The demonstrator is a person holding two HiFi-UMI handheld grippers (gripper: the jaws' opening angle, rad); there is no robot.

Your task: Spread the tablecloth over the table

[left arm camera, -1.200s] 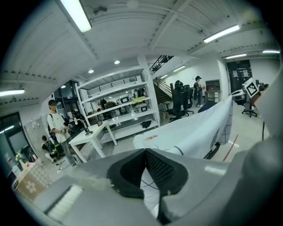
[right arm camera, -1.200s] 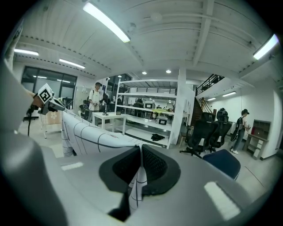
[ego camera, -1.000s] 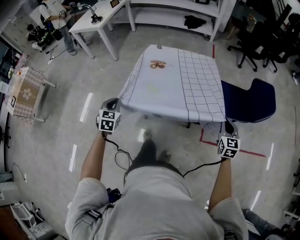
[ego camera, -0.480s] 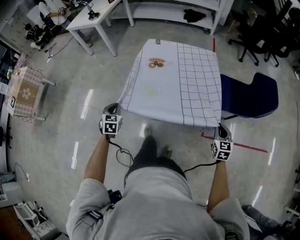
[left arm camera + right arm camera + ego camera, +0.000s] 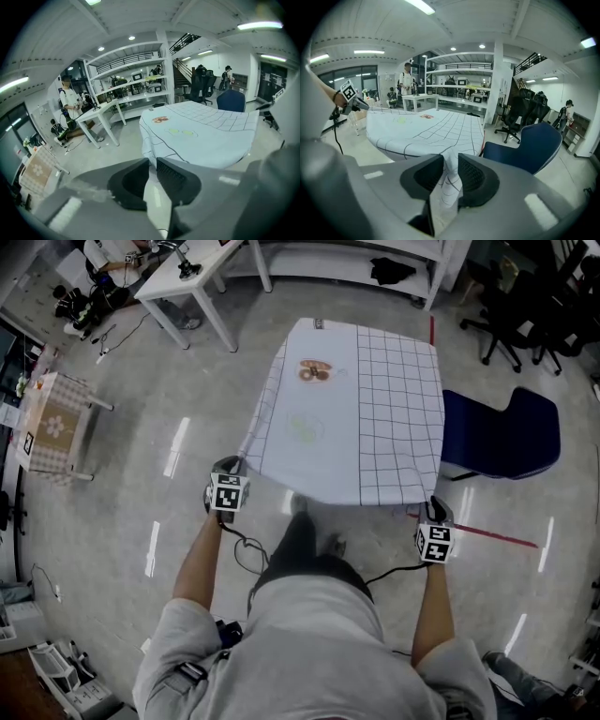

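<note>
Grey polished floor (image 5: 141, 484) surrounds the table, over which the one white tablecloth with black grid lines (image 5: 356, 418) lies spread, with one dark blue padded chair (image 5: 506, 432) just beside it and one white desk (image 5: 202, 273) beyond. The head view shows two tools at the cloth's near corners. Only their own views show the jaws: the left gripper (image 5: 229, 467) is opening with the corner at its tips, and the right gripper (image 5: 434, 510) is opening with a fold lying loose between them.
</note>
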